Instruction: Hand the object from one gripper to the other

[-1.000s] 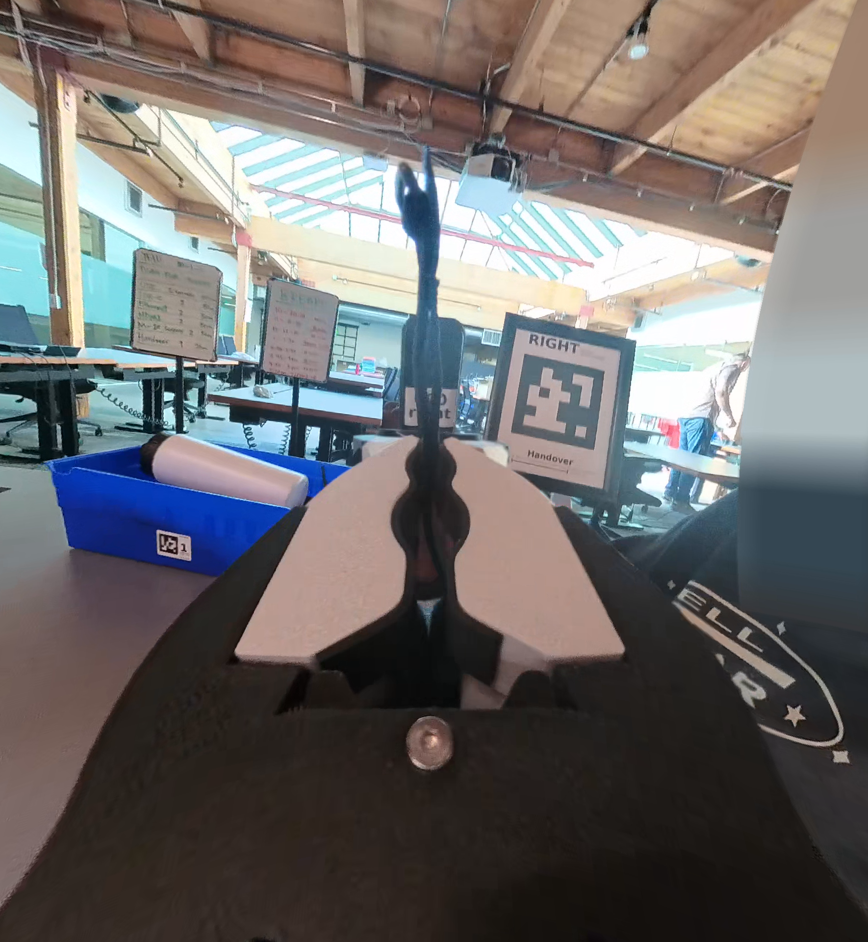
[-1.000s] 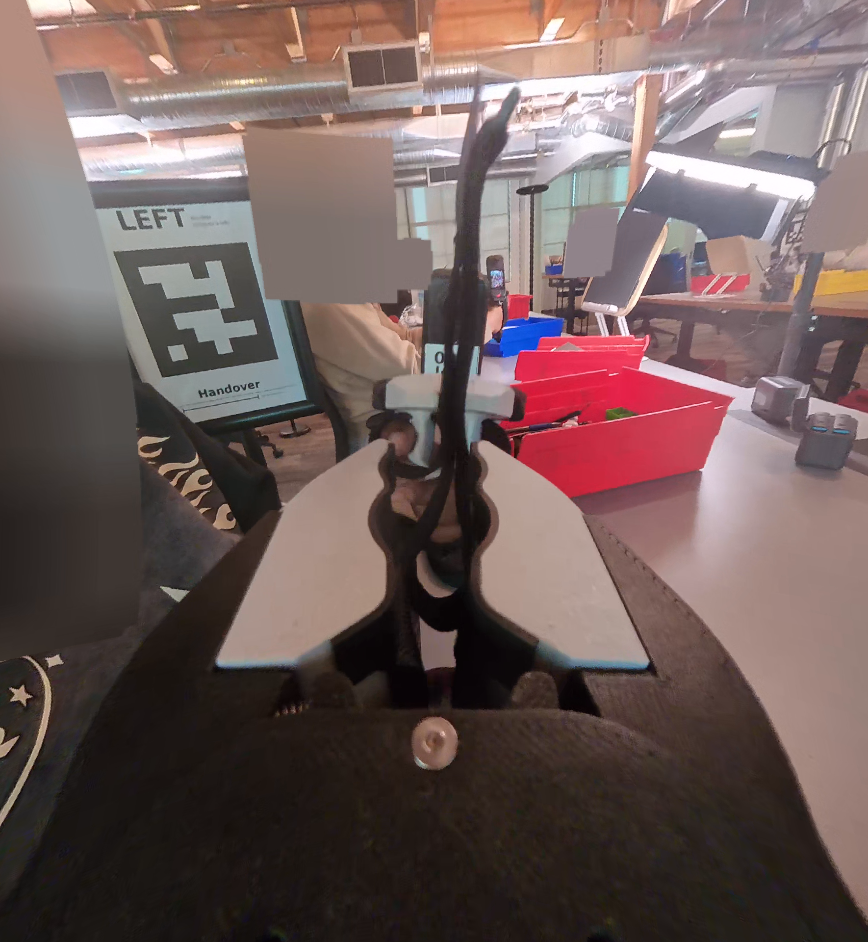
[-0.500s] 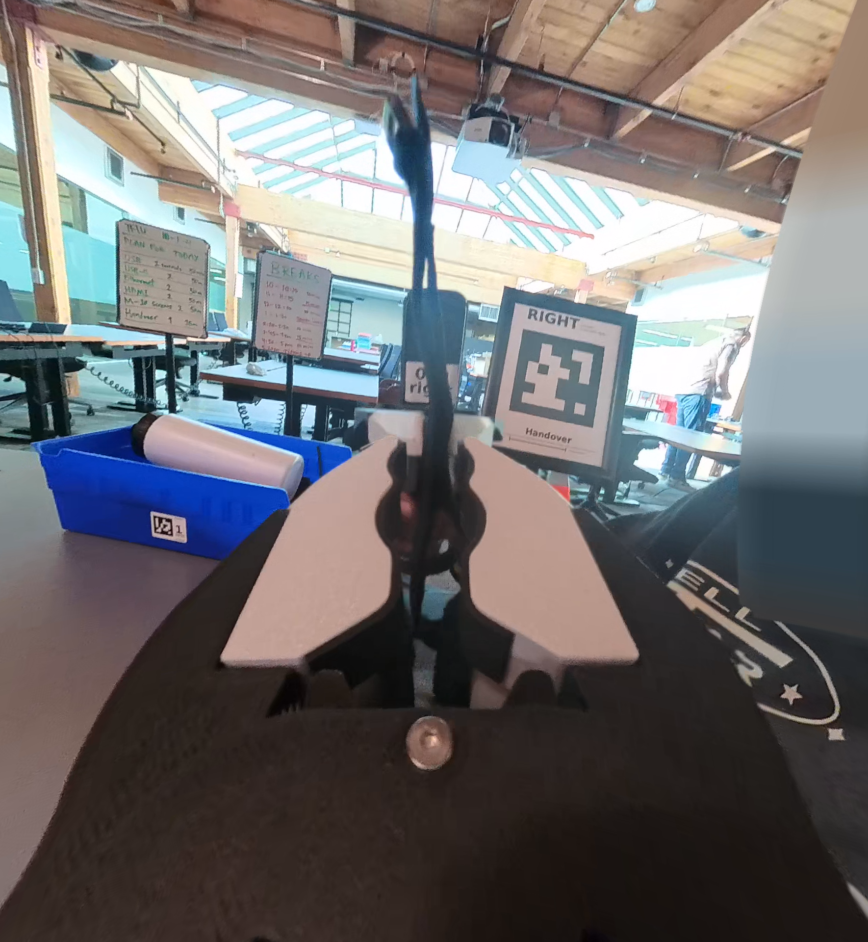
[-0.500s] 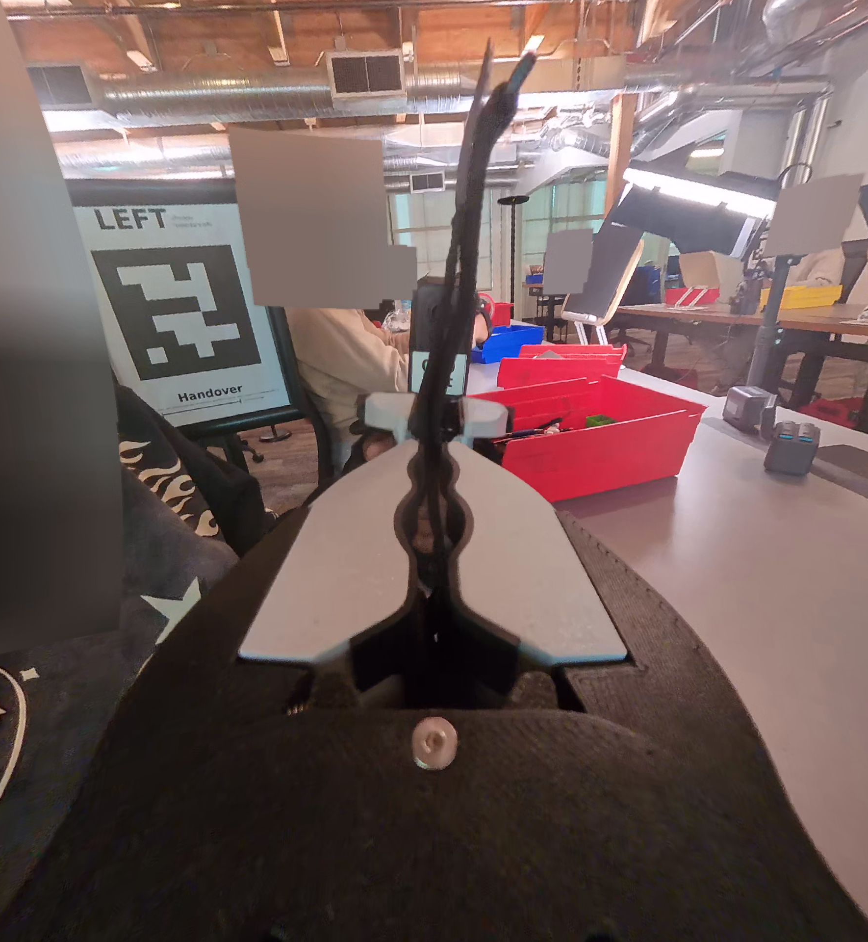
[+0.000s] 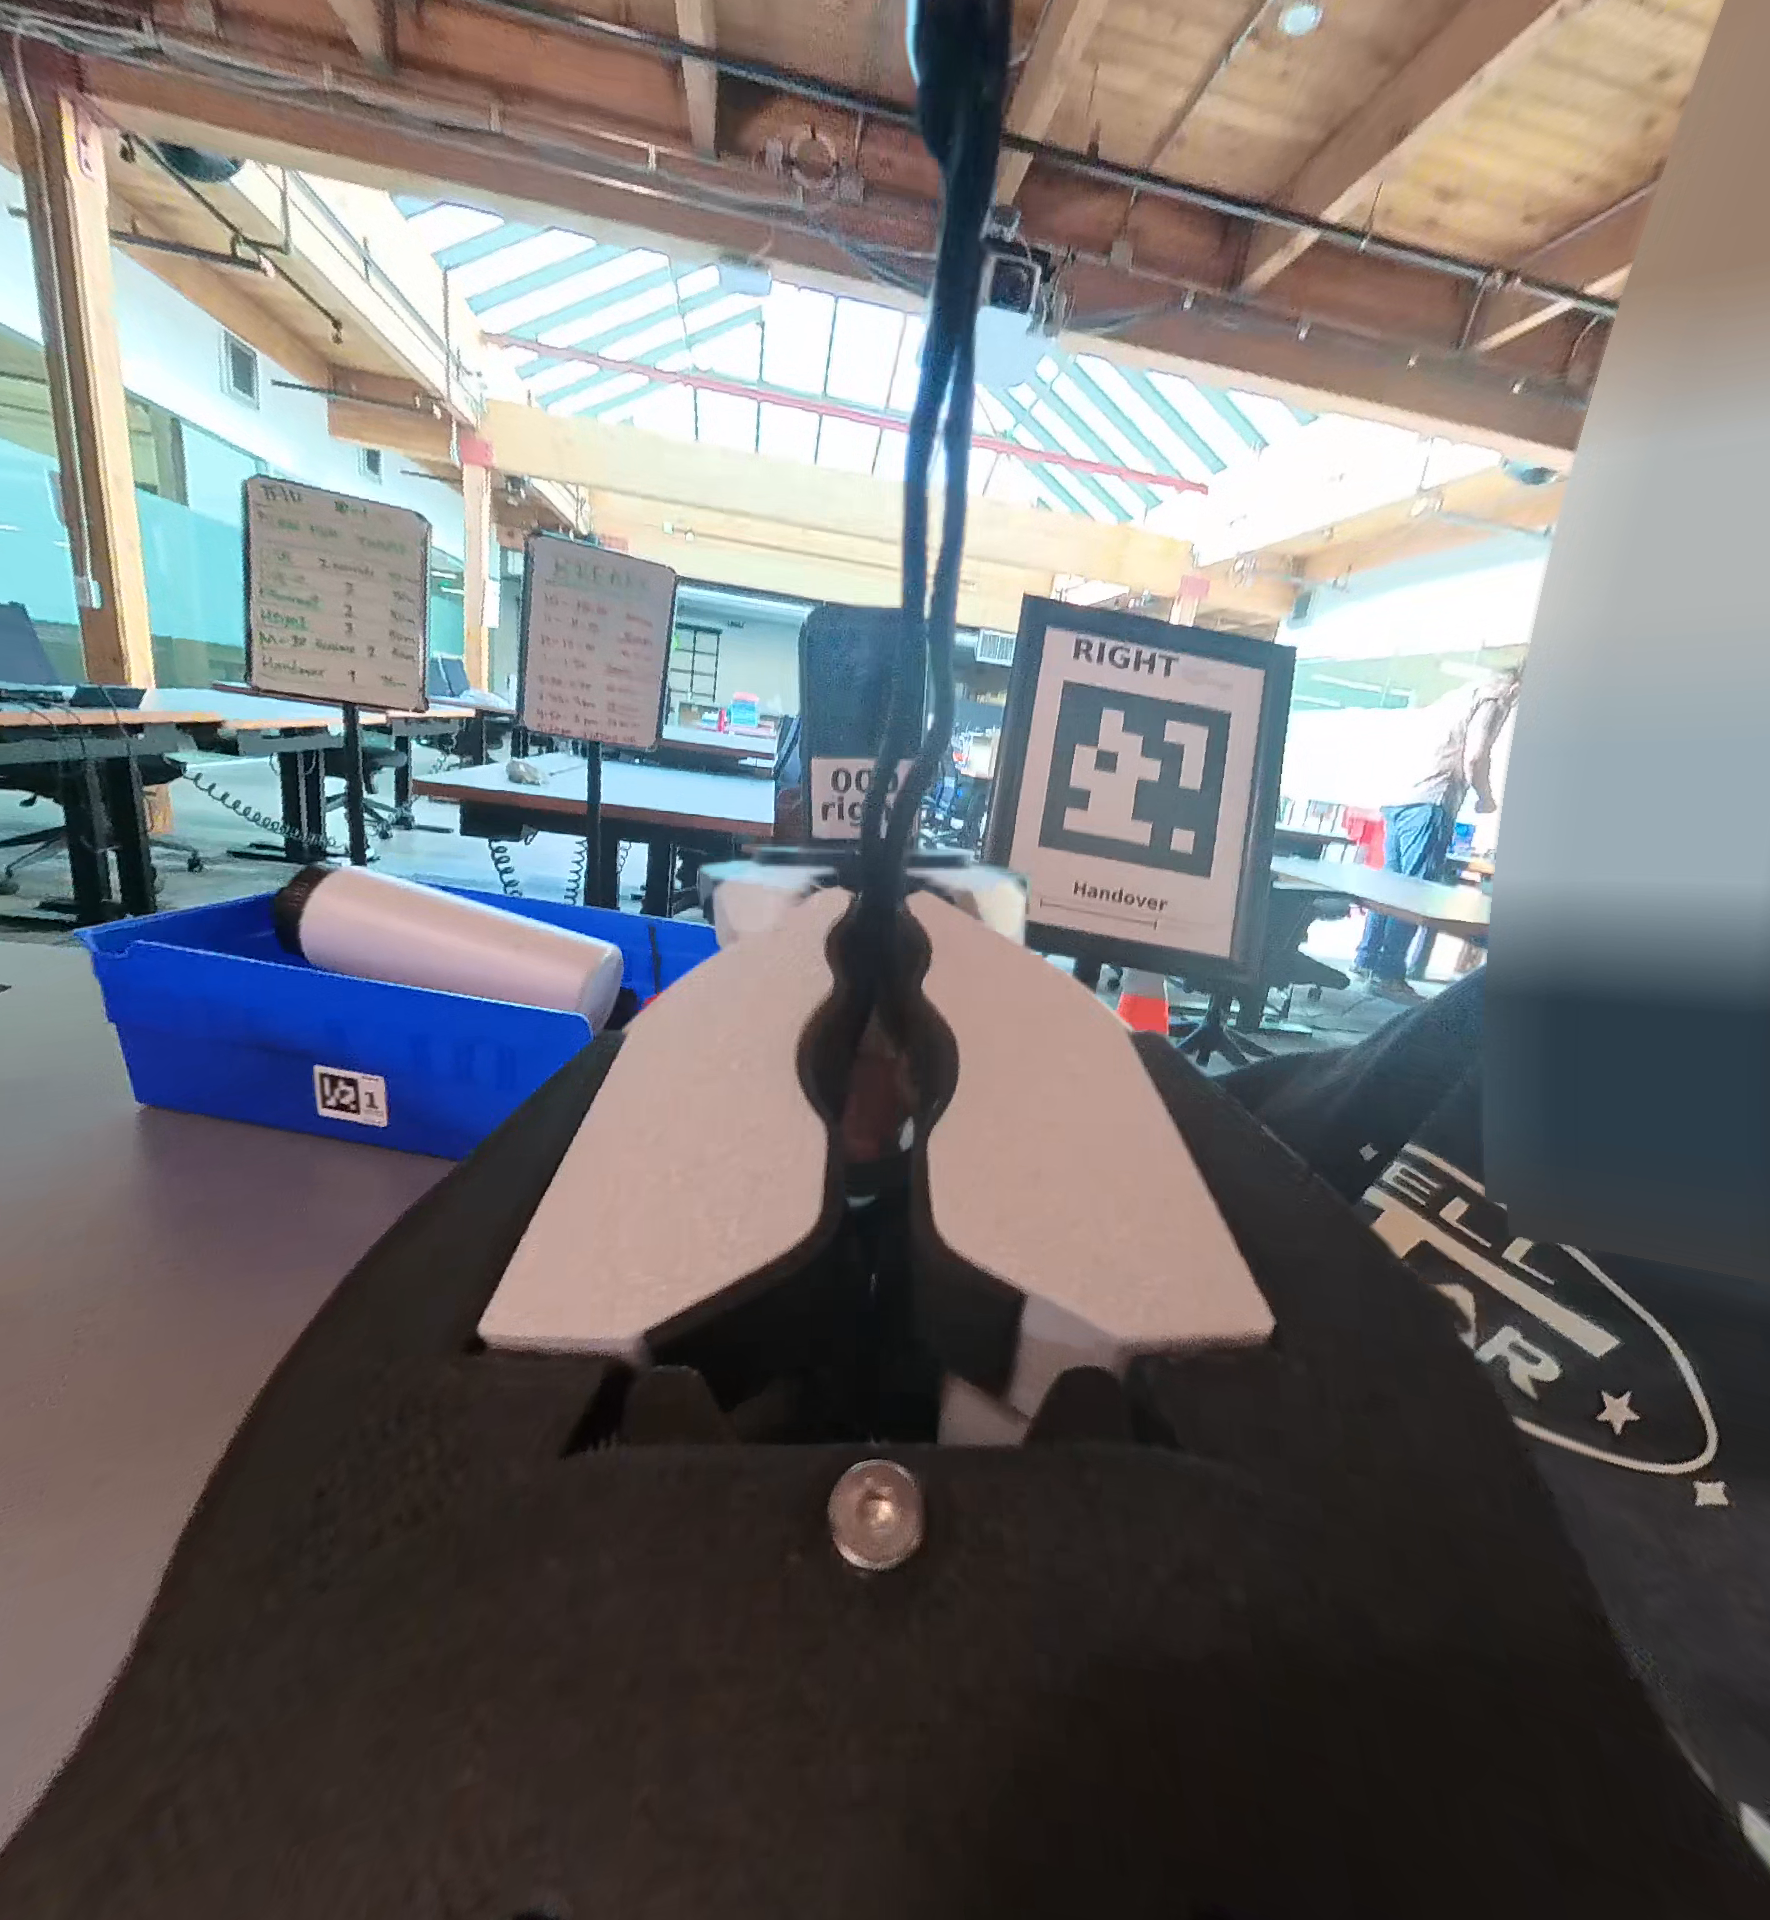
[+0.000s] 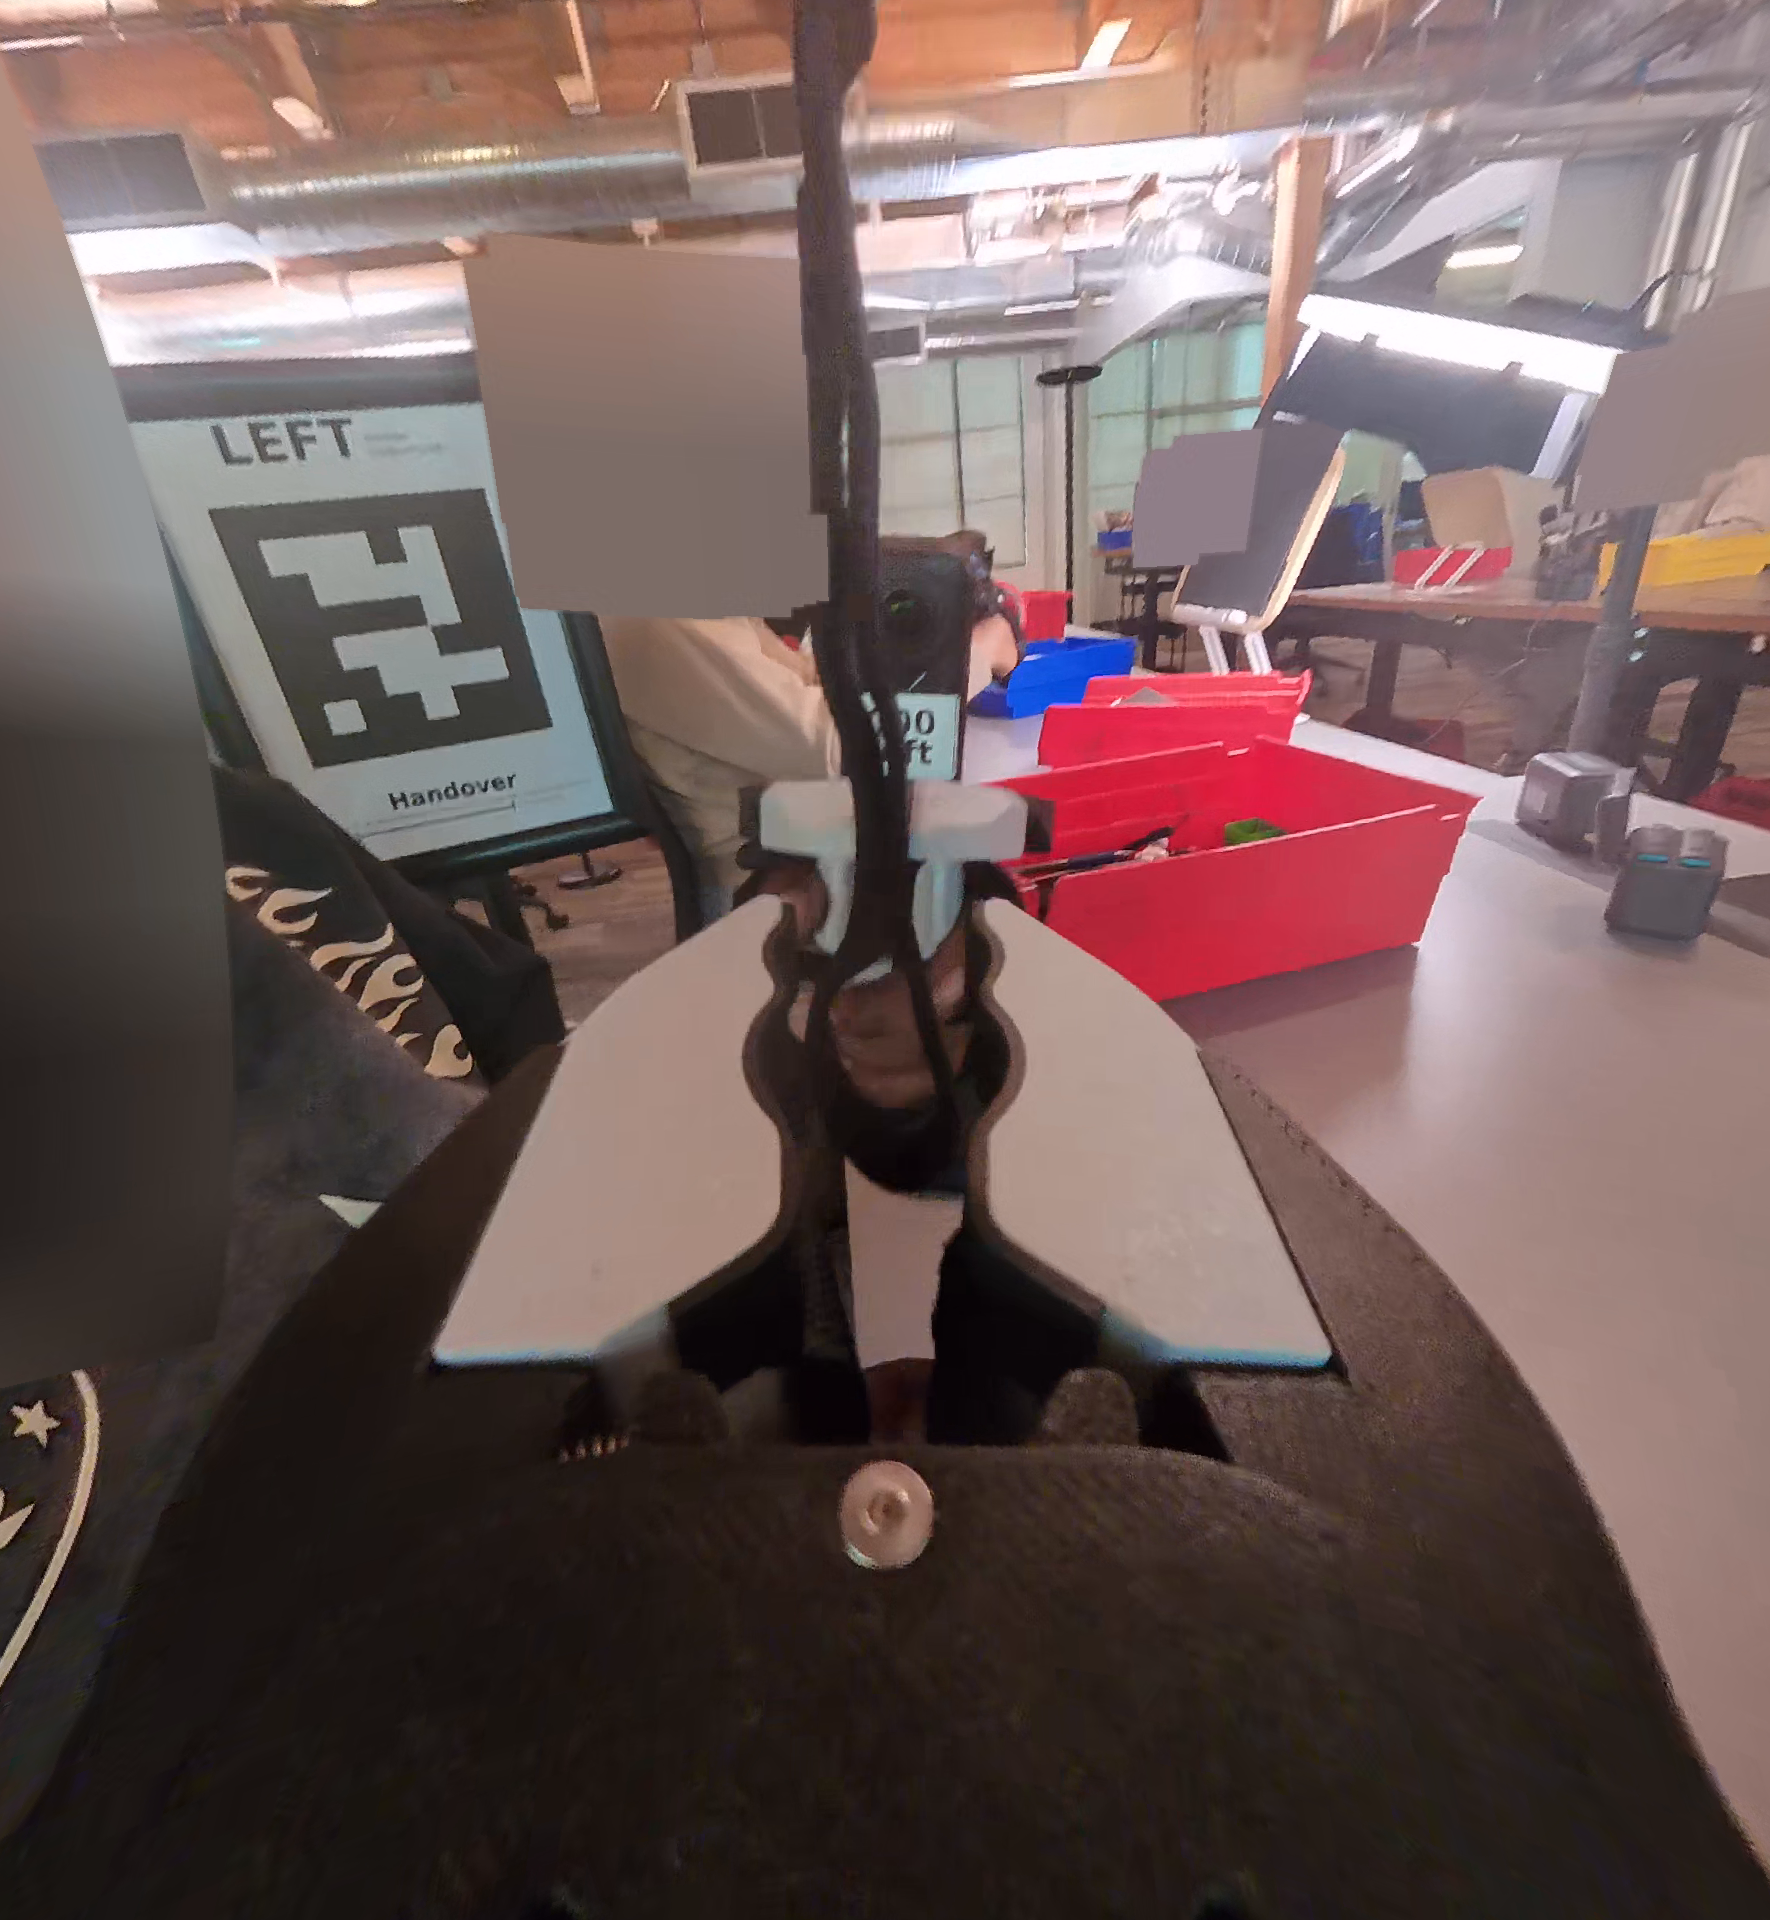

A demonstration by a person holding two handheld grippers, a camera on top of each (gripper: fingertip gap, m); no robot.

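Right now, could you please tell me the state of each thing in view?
left gripper: shut on the black cord.
right gripper: open, cord loose between its fingers.
black cord: upright, running up out of view.
white bottle: capped, lying on its side in the blue bin.

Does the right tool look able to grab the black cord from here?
Likely yes: the black cord runs between the open fingers of the right tool, with the left tool pinching it just beyond.
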